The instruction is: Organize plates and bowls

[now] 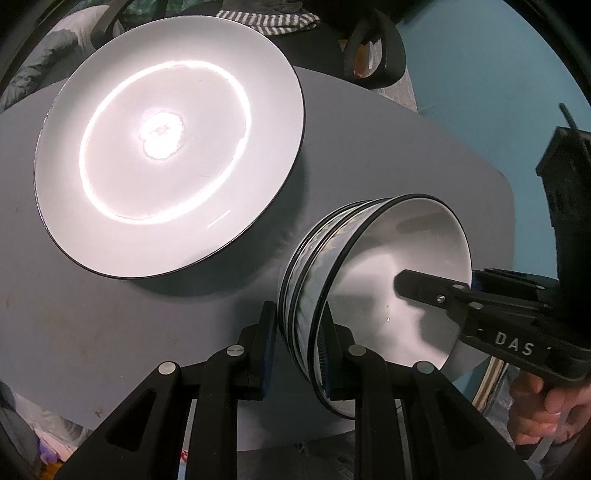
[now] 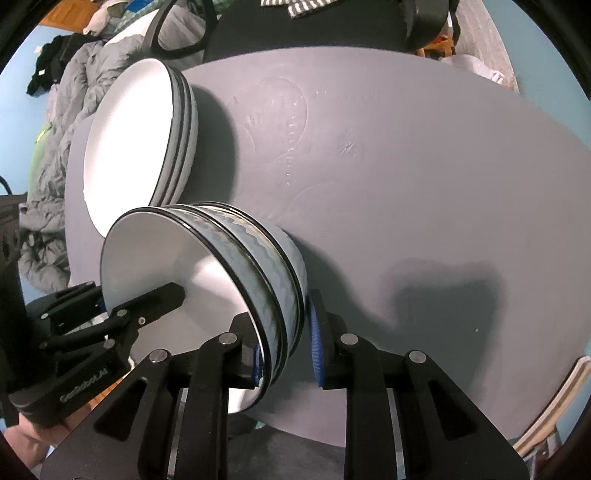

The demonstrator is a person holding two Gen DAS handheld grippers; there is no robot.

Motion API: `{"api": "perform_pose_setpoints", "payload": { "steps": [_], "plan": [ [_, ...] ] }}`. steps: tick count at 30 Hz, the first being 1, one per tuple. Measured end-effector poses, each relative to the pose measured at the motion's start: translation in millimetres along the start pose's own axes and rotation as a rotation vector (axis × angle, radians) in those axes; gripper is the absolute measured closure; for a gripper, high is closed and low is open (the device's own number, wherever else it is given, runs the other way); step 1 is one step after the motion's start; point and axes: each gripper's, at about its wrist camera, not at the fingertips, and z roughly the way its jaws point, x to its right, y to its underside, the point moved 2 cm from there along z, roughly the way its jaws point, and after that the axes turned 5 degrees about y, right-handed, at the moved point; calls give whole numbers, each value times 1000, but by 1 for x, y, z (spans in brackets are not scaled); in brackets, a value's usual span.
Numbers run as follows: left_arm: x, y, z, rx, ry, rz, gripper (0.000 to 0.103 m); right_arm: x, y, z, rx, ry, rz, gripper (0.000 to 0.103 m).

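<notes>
A stack of nested bowls (image 1: 391, 280), white inside with blue patterned walls and black rims, sits near the table's front edge. My left gripper (image 1: 299, 350) straddles its rim, one finger outside, one inside, jaws apart. My right gripper (image 2: 284, 347) straddles the opposite rim of the bowls (image 2: 207, 266) the same way, with a gap at the outer pad. Each gripper shows in the other's view, one finger reaching into the top bowl. A stack of white plates (image 1: 170, 144) with black rims lies behind the bowls, also seen in the right wrist view (image 2: 129, 144).
The round grey table (image 2: 406, 166) carries both stacks. A black chair (image 1: 373, 48) stands behind it, with a striped cloth (image 1: 266, 20). Grey bedding (image 2: 55, 122) lies beyond the table's left side. A teal floor (image 1: 480, 74) surrounds the table.
</notes>
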Motion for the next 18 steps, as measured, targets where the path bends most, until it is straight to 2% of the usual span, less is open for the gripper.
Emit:
{"api": "perform_pose_setpoints", "payload": {
  "steps": [18],
  "plan": [
    [-3,0,-4,-3,-5,-10,83,1,5,-6,15,-3,30,84]
  ]
}}
